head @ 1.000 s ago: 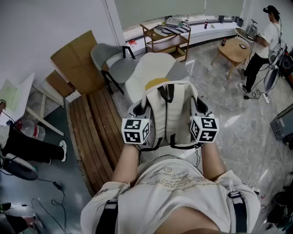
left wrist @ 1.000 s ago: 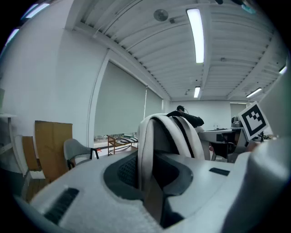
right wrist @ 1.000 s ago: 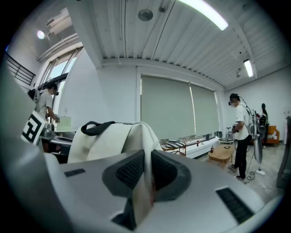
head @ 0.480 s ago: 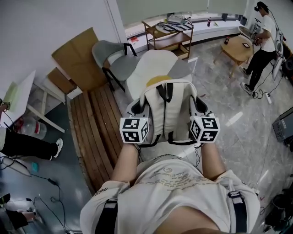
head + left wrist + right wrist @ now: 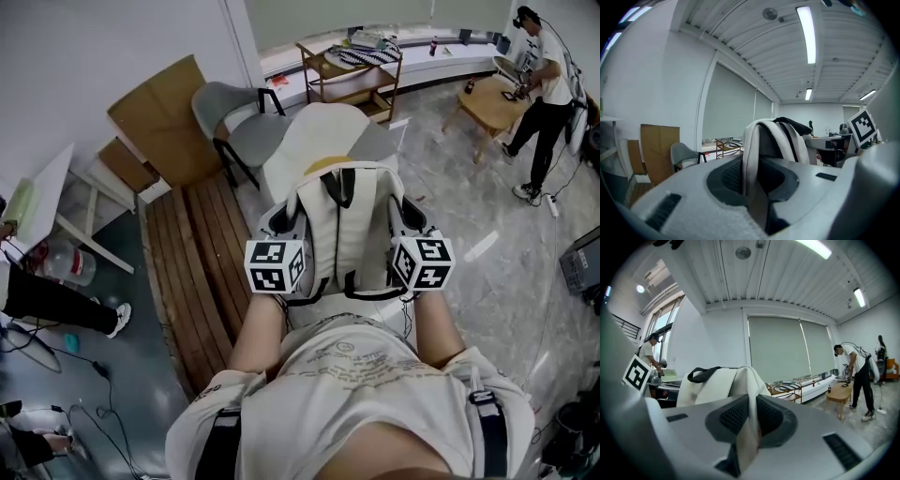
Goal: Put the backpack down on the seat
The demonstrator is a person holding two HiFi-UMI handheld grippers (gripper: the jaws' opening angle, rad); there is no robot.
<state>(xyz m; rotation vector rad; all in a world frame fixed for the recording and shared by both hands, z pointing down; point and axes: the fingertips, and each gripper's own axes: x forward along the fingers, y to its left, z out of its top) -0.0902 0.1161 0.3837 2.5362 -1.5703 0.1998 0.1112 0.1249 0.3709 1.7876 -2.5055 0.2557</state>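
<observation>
We hold a white backpack by its straps.
Our left claw pinches one shoulder strap and our right claw pinches the other strap; the backpack hangs between them, close to a white chair.

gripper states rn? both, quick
Left gripper: closed on the backpack, gripping its white strap.
Right gripper: closed on the backpack, pinching its white fabric.
</observation>
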